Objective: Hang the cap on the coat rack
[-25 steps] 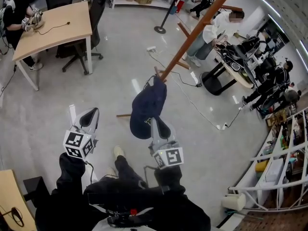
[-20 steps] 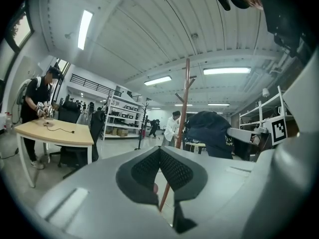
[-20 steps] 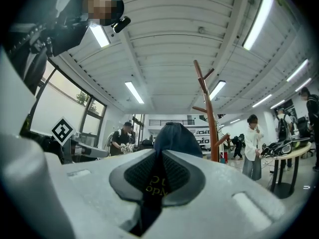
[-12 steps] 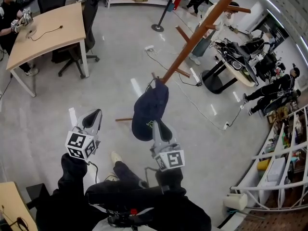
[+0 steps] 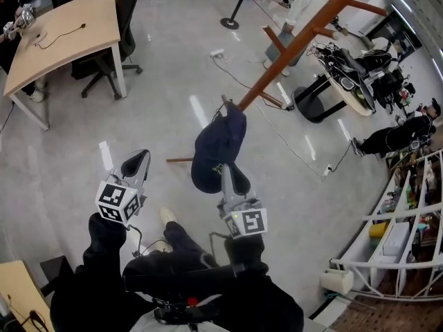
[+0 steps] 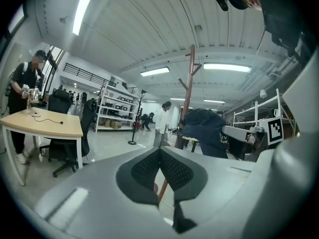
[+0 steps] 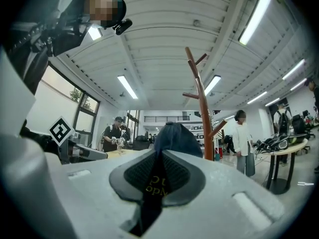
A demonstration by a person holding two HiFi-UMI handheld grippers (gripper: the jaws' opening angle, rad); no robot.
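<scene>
Currently the right gripper [image 5: 232, 180] has its 2 jaws pressed almost together on a thin edge of the navy cap [image 5: 216, 147], the part with gold lettering, so the cap is pinched firmly and carried in the air. Its crown stands up past the fingertips, directly ahead along the jaws in the right gripper view. The left gripper [image 5: 136, 163] hangs off to the side with its pads meeting and nothing between them.

The cap is not on the coat rack [image 5: 297, 40] yet. In the right gripper view the wooden pole [image 7: 199, 108] rises upright just beyond the cap and slightly to its right. The nearest low peg [image 7: 215, 128] angles up to the right at about the crown's height, and 2 more pegs branch higher. In the head view the cap covers the foot of the pole.

Judging from this, the coming move belongs to the right gripper, which is clearly nearer. The cap needs to travel forward and a little right, then lift so its opening passes over a peg's tip and settles down along the peg's slant. The risk is the crown bumping the pole first.
</scene>
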